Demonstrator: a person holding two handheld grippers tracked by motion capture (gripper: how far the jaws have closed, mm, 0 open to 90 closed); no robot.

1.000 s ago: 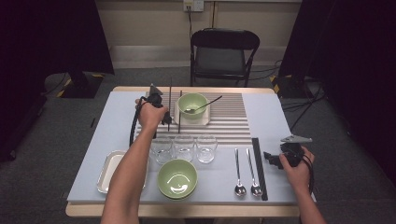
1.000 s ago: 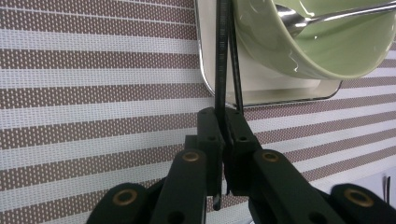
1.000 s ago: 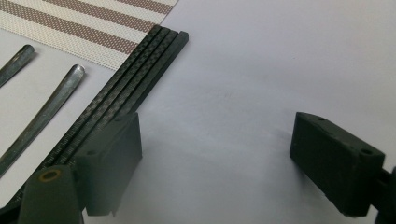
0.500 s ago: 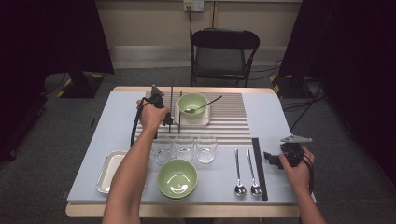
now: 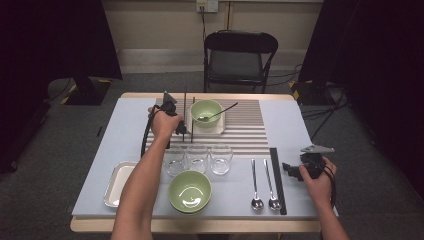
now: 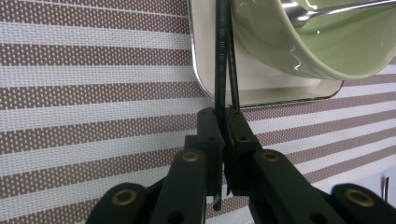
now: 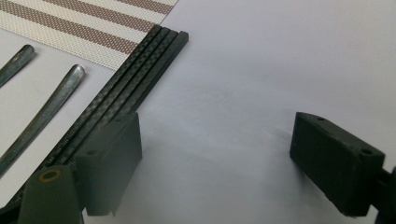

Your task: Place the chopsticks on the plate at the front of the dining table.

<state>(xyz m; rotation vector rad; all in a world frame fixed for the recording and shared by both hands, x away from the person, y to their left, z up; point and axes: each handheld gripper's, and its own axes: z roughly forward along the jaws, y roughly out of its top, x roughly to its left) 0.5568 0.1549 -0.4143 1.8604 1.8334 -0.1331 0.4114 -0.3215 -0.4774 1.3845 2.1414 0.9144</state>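
My left gripper (image 5: pixel 181 129) is over the striped placemat (image 5: pixel 250 127), shut on a pair of black chopsticks (image 5: pixel 184 112) that point toward the table's far edge. In the left gripper view the jaws (image 6: pixel 224 128) pinch the two chopsticks (image 6: pixel 221 65) near their lower ends, beside a green bowl (image 6: pixel 317 46) on a small white tray (image 6: pixel 261 86). A spoon (image 5: pixel 220 112) rests in that bowl (image 5: pixel 206 111). My right gripper (image 5: pixel 291 171) sits low at the right front, open, with nothing between its jaws (image 7: pixel 219 163). More black chopsticks (image 7: pixel 135 79) lie just beside one of its fingers (image 7: pixel 112 158).
Three empty glasses (image 5: pixel 197 158) stand in a row mid-table. A second green bowl (image 5: pixel 190 191) sits in front, an empty white tray (image 5: pixel 119 182) at front left. Two spoons (image 5: pixel 262 185) lie left of the black chopsticks (image 5: pixel 277 180). A folding chair (image 5: pixel 240 55) stands behind the table.
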